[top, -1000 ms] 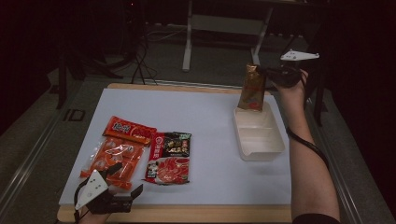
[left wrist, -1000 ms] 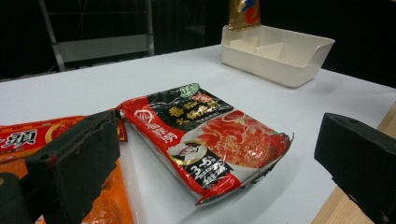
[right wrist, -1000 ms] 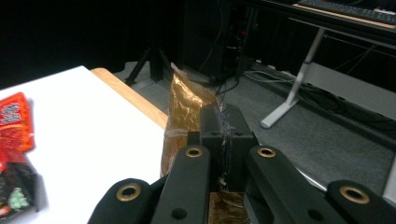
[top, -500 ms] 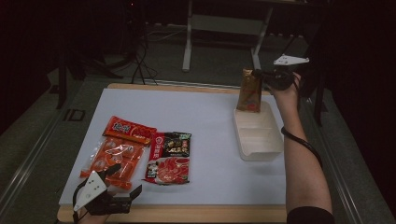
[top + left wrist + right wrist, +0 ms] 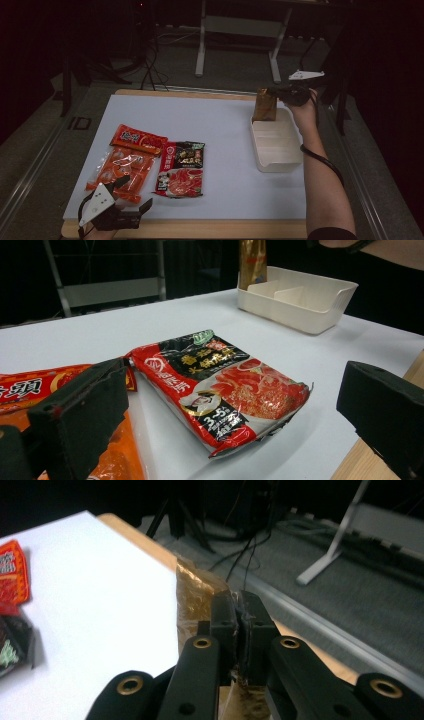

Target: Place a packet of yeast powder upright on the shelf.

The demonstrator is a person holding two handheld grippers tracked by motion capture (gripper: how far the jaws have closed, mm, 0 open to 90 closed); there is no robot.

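Since the earlier frame my right fingers point(image 5: 272, 93) have descended with the brown packet point(image 5: 265, 105), their jaws easing slightly apart yet still pinching its top edge.

High view: the packet stands upright at the far end of the white tray point(image 5: 278, 160), at the right of the surface point(image 5: 220, 125). My left fingers point(image 5: 135, 212) rest at the near edge, beside the orange snack bag point(image 5: 120, 167).

Left gripper view: my left fingers point(image 5: 235, 415) stand wide, nothing between them; the red noodle packet point(image 5: 225, 385) lies ahead.

Right gripper view: my right fingers point(image 5: 242, 630) nearly meet on the packet's point(image 5: 192, 600) film.
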